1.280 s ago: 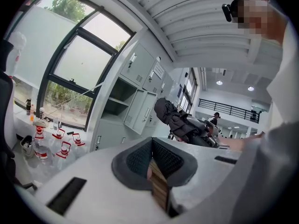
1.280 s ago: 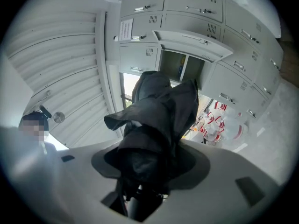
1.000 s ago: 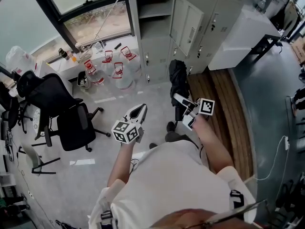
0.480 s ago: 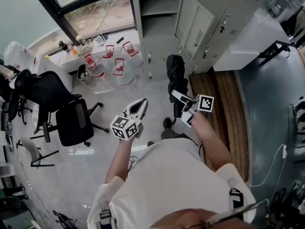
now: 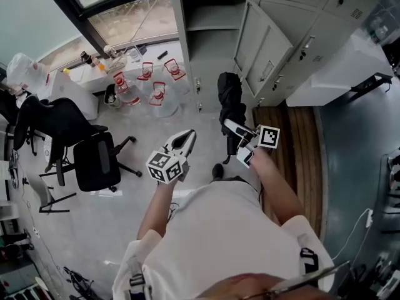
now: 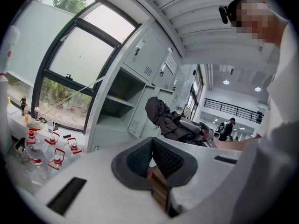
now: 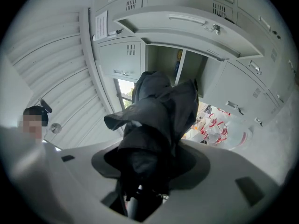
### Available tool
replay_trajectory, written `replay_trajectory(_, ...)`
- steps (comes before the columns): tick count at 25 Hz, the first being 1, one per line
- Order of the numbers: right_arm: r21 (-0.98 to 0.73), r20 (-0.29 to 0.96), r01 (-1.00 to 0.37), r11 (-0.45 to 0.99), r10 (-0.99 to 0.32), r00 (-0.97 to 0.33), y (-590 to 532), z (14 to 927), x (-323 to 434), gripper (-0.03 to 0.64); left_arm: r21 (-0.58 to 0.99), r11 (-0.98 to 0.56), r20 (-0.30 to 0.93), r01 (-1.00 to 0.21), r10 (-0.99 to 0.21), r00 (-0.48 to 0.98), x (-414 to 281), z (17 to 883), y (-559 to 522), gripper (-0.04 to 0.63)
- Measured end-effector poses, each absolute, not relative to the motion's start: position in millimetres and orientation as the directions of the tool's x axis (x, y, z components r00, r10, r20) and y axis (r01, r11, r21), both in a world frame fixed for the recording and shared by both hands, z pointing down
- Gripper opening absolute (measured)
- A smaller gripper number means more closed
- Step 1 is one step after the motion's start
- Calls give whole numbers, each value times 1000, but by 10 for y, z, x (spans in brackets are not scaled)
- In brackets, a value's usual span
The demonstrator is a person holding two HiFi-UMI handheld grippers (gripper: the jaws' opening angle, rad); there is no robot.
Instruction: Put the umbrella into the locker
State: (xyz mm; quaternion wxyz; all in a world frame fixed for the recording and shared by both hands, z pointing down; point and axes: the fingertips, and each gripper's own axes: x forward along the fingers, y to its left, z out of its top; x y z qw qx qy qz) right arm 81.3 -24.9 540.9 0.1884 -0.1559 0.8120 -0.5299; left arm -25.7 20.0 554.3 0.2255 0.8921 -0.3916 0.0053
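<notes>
So far, the folded black umbrella [image 5: 231, 105] is outside the locker [image 5: 181, 36], held out over the floor in front of it. The right gripper [image 5: 236, 136] has its jaws clamped on the umbrella's lower part, and the bundled fabric reaches past them toward the far side. Ahead of it, one locker compartment stands open with its door [image 5: 265, 49] swung out to the right and a shelf [image 5: 212, 25] showing inside. The left gripper [image 5: 183, 141] is to the left of the umbrella, apart from it, with its jaws pressed together on nothing. By my reading the pick-up is done. What is left is closing the gap, feeding the umbrella into the open compartment and letting go.
</notes>
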Motion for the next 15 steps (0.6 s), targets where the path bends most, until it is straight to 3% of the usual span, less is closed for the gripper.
replay_trajectory(15,-930,-114,-50,363,-416,-902,-1160,5605,936,252,389,-551,201,-738,-731,652,31,5539,-573,3)
